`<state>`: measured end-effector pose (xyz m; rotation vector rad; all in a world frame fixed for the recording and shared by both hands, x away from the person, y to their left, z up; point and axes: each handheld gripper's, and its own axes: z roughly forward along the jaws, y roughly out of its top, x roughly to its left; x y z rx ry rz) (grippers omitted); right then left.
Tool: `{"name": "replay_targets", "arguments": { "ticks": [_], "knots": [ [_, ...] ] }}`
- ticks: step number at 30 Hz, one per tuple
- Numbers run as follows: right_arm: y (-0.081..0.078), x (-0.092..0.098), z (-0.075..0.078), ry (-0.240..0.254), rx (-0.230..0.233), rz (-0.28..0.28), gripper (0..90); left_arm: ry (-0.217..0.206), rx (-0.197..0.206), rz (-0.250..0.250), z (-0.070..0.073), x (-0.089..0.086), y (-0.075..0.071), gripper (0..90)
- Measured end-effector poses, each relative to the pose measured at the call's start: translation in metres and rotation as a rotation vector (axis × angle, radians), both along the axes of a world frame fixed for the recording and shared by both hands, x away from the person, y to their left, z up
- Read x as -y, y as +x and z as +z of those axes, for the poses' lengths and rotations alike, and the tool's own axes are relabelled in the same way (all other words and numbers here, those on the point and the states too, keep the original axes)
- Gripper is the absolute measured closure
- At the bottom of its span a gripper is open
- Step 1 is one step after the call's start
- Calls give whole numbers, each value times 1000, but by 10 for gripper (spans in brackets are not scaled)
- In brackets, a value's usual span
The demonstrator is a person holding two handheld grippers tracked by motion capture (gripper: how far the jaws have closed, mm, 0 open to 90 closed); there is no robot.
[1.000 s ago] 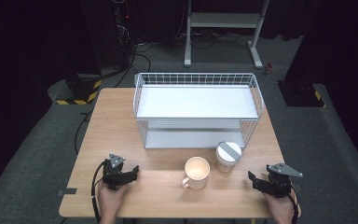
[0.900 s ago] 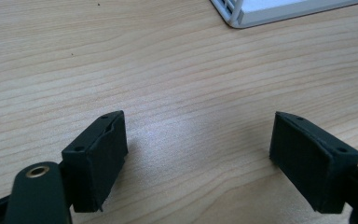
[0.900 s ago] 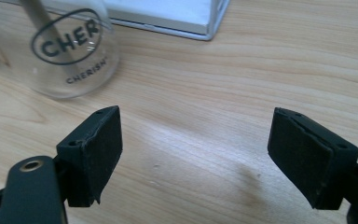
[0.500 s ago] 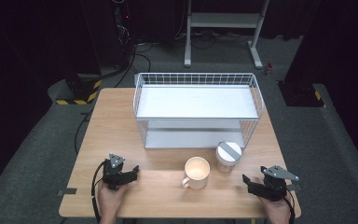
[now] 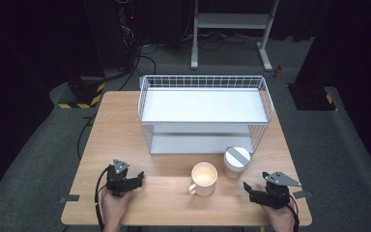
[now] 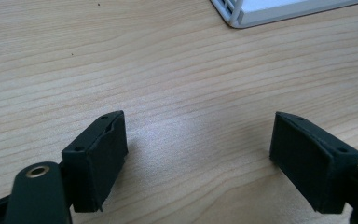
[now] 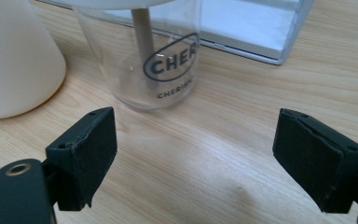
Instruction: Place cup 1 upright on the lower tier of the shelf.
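On the near left of the wooden worktop (image 5: 125,125) we see the left hand-held gripper (image 5: 136,179) resting in a hand, just where it was a second ago, its jaws moderately wide with nothing between them; its own view adds bare wood grain and a corner of the white wire rack (image 5: 205,113). Right of it, near the middle, stands a cream mug (image 5: 204,178), and just beside that a clear lidded cup (image 5: 236,162), both in front of the rack. At the near right, the right hand-held gripper (image 5: 247,188) has edged left toward the cup, and its jaws have just been opening; they stand wide and empty. We judge a reach for the cup is starting. The right gripper view reveals what the high view cannot: the cup (image 7: 144,56) is transparent, printed with lettering, close ahead of the jaws.
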<state>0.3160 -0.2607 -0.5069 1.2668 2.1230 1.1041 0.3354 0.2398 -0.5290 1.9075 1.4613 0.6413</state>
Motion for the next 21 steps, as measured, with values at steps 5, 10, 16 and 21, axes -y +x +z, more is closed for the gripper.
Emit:
{"name": "replay_targets", "arguments": {
  "ticks": [5,10,16,21],
  "knots": [
    [2,-8,1,3,2,22,131,1,0,0,0,0,0,189],
    [5,-16,4,4,14,36,127,0,0,0,0,0,0,189],
    [12,-25,4,-3,19,57,119,-1,0,0,0,0,0,189],
    [17,-31,6,2,17,65,114,-1,0,0,0,0,0,188]
  ]
}}
